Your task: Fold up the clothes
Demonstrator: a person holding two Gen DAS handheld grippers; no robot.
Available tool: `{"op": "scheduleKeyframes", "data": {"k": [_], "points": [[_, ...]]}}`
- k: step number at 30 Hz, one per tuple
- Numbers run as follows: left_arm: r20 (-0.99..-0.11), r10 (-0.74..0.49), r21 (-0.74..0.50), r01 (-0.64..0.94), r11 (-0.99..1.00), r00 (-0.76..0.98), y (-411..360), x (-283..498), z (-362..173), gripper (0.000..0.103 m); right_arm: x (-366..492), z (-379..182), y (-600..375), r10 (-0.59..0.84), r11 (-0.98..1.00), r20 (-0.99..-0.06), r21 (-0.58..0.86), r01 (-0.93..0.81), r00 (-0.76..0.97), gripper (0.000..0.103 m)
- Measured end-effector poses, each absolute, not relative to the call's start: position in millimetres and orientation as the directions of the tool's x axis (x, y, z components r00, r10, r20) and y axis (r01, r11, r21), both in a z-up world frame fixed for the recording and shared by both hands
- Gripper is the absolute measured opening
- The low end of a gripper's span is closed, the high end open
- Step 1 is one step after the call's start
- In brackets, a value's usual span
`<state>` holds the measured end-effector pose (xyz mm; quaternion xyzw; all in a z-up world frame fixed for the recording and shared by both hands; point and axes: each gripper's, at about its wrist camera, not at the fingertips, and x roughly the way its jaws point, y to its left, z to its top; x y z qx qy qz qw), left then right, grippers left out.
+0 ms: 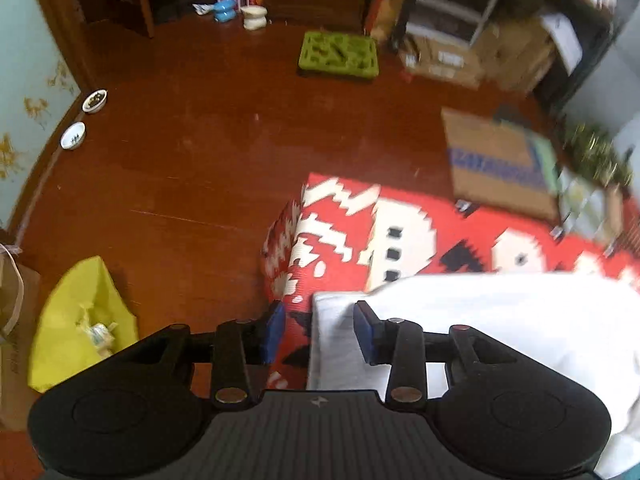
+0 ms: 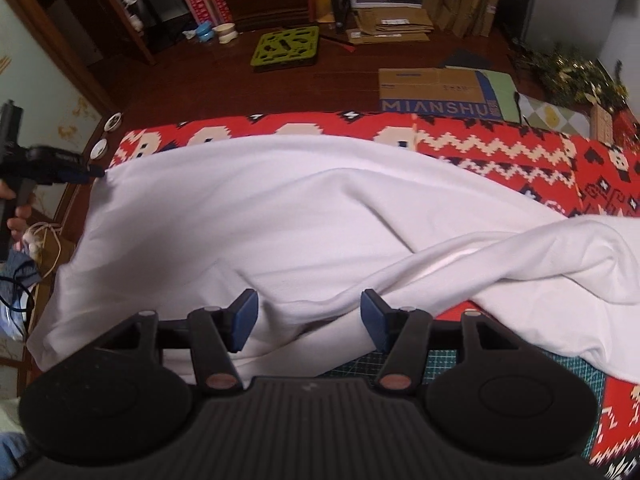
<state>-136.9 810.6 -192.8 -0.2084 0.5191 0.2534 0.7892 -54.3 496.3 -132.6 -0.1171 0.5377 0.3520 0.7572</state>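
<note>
Left wrist: left tongs (image 1: 319, 330) apart, over the corner of the white cloth (image 1: 500, 320) on the red blanket (image 1: 400, 232); contact unclear, frame blurred. Right wrist: right tongs (image 2: 308, 320) apart, empty, above the cloth's (image 2: 280, 208) near edge; cloth lies spread, rumpled.

Surface: raised top draped in a red patterned cloth (image 2: 496, 148) with cream and black motifs | On it: a white garment (image 2: 280, 216) spread wide and rumpled, one fold trailing right | Near edge: a green cutting mat (image 2: 560, 364) showing beneath the garment | Below: dark wooden floor (image 1: 192, 168)
</note>
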Motion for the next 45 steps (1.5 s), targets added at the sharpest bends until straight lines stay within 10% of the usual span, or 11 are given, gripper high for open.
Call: {"op": "scheduleKeyframes", "data": {"k": [5, 11, 14, 18, 23, 34, 40, 45], "points": [[-0.929, 0.217, 0.032, -0.52, 0.854, 0.299, 786, -132, -199, 0.007, -52, -136, 489, 0.405, 0.747, -0.896, 0.21, -0.631, 0.182, 0.061], [-0.864, 0.437, 0.211, -0.608, 0.765, 0.25, 810, -144, -177, 0.0, -51, -133, 489, 0.408, 0.751, -0.892, 0.207, -0.628, 0.194, 0.061], [-0.839, 0.522, 0.258, -0.731, 0.632, 0.155, 858, -159, -173, 0.0, -51, -134, 488, 0.406, 0.761, -0.891, 0.208, -0.615, 0.202, 0.061], [-0.894, 0.345, -0.003, -0.774, 0.634, 0.286, 881, -185, -165, 0.002, -57, -140, 487, 0.404, 0.769, -0.895, 0.221, -0.6, 0.188, 0.061], [-0.912, 0.181, -0.113, -0.648, 0.753, 0.369, 839, -185, -174, 0.042, -67, -147, 489, 0.401, 0.764, -0.902, 0.231, -0.603, 0.162, 0.061], [-0.912, 0.193, -0.05, -0.565, 0.823, 0.361, 807, -138, -202, 0.041, -82, -142, 484, 0.398, 0.758, -0.902, 0.22, -0.614, 0.169, 0.061], [-0.898, 0.306, 0.118, -0.497, 0.86, 0.317, 785, -118, -207, 0.011, -85, -144, 477, 0.391, 0.769, -0.905, 0.221, -0.6, 0.169, 0.061], [-0.811, 0.491, 0.234, -0.594, 0.77, 0.317, 793, -125, -180, 0.011, -80, -140, 475, 0.393, 0.772, -0.901, 0.216, -0.597, 0.182, 0.061]]}}
